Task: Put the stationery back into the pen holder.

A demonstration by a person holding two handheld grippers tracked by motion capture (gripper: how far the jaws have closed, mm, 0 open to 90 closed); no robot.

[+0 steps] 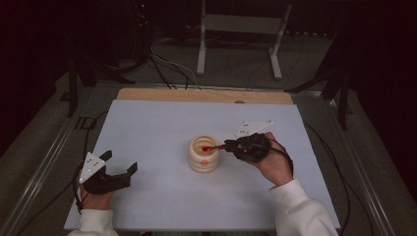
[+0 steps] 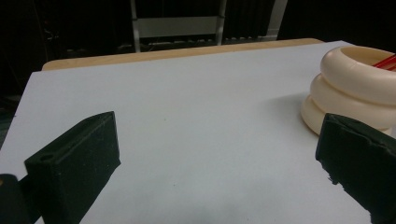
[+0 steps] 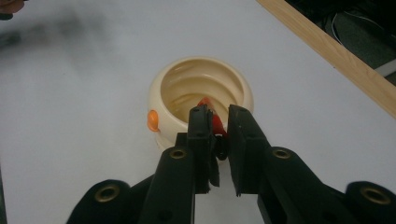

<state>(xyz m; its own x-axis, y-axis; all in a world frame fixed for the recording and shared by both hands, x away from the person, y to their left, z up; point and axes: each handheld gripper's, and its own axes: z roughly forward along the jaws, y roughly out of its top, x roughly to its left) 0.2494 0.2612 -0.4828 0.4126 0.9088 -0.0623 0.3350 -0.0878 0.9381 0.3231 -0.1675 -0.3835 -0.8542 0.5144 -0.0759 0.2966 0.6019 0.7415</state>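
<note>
Right gripper (image 3: 218,123): jaws clamped on a thin red stick (image 3: 215,122), its far end inside the cream ribbed cup (image 3: 175,100) just ahead of them. Left gripper (image 2: 219,154): jaws wide apart, nothing between; cup beyond its right jaw, on white worktop (image 2: 187,116).

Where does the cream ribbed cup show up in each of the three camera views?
High view: the cream ribbed cup stands at the middle of the white board.
Left gripper view: at the right edge, beyond the right jaw.
Right gripper view: at the centre, just above the jaws.
Shared landmark: the wooden strip along the board's far edge.
</note>
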